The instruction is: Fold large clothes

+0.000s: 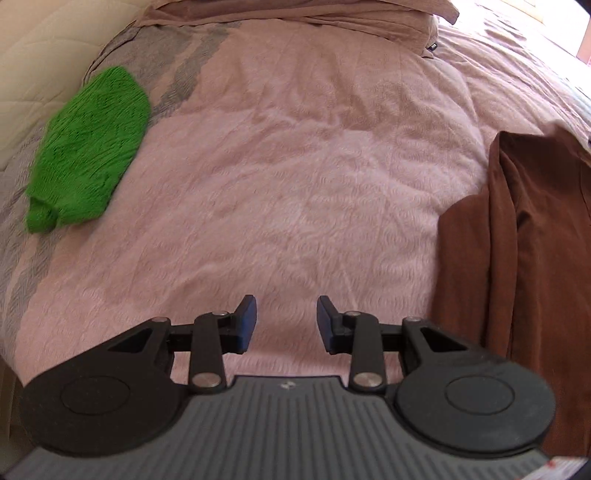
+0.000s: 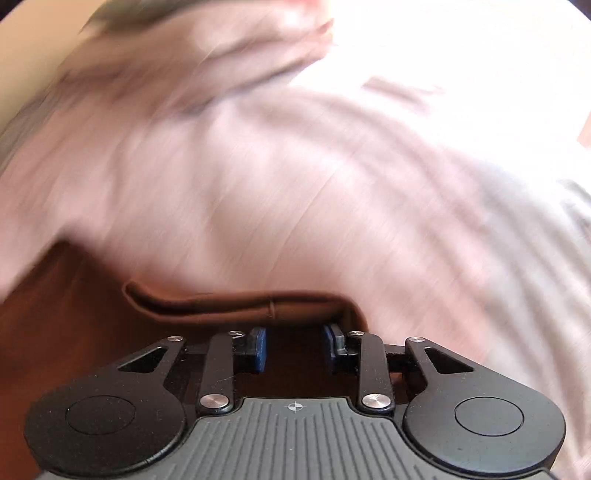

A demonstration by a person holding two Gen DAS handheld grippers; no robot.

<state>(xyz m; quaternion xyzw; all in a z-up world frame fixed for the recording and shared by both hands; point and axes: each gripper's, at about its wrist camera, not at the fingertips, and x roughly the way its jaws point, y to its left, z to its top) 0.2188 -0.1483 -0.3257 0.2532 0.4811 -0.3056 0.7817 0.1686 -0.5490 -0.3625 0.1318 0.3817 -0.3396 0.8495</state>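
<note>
A brown garment (image 1: 517,258) hangs in vertical folds at the right edge of the left wrist view, raised off the pink bedspread (image 1: 295,184). In the right wrist view its hem (image 2: 236,304) drapes across the fingertips, sharp while the bed behind is blurred. My right gripper (image 2: 295,347) holds a thick bunch of this brown cloth between its blue pads (image 2: 260,349), jaws partly apart around it. My left gripper (image 1: 287,323) hovers open over bare bedspread, left of the garment, with nothing between its fingers.
A green knitted piece (image 1: 88,155) lies folded at the bed's left side, near a cream padded headboard (image 1: 33,66). A folded taupe cloth (image 1: 314,18) rests at the far end. Grey striped bedding (image 1: 166,74) shows at the left.
</note>
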